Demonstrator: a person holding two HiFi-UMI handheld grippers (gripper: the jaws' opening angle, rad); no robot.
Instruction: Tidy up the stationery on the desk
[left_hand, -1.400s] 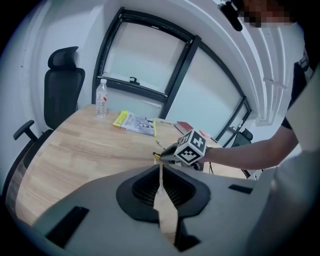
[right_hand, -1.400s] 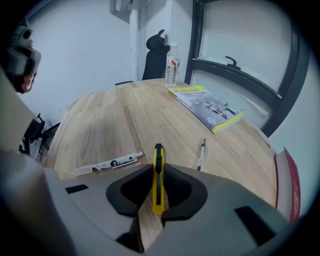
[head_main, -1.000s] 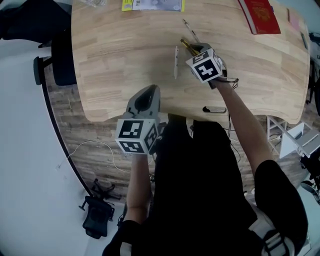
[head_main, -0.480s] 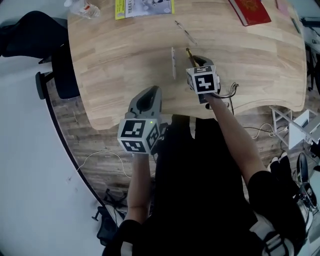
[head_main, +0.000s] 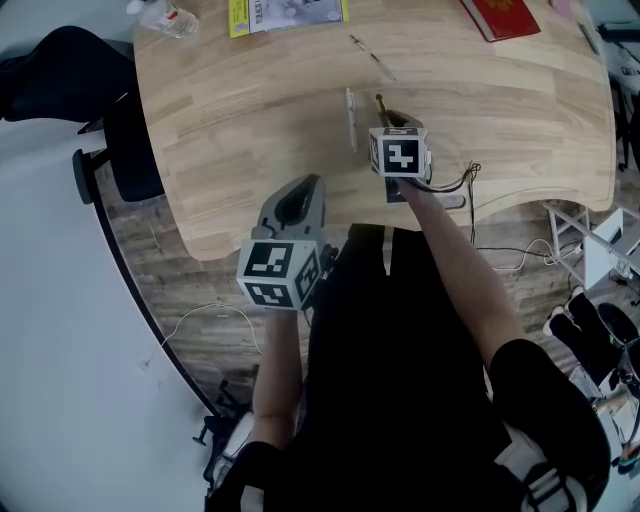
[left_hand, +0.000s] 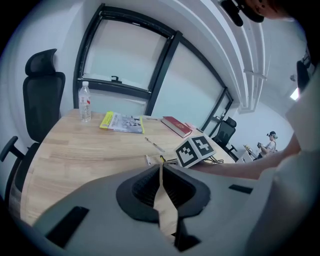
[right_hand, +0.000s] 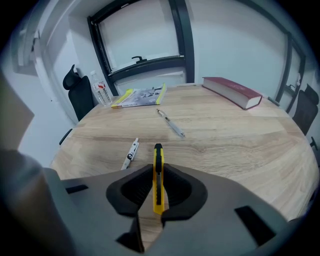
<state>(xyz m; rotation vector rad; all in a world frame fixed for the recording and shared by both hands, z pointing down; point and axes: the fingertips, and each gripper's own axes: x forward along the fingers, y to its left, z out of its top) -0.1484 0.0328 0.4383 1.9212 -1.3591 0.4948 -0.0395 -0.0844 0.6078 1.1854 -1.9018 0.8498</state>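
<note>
My right gripper (right_hand: 157, 175) is shut on a yellow utility knife (right_hand: 158, 176) whose tip sticks out ahead of the jaws, just above the wooden desk (right_hand: 235, 135). In the head view that gripper's marker cube (head_main: 399, 152) hides the jaws, and only the knife's tip (head_main: 380, 104) shows. A white marker pen (right_hand: 130, 151) lies left of the knife; the same marker pen (head_main: 350, 118) lies beside the cube. A slim pen (right_hand: 171, 123) lies farther back, also the slim pen (head_main: 370, 55). My left gripper (left_hand: 161, 175) is shut with nothing in it, held off the desk's near edge.
A red book (right_hand: 232, 92), a yellow-edged booklet (right_hand: 141, 96) and a water bottle (right_hand: 100, 88) sit along the desk's far side. A black office chair (head_main: 115, 130) stands at the left of the desk. A black cable (head_main: 455, 180) hangs by the near edge.
My right gripper, with the knife in it, has drawn back toward the near edge of the desk and turned. The left gripper has hardly moved.
</note>
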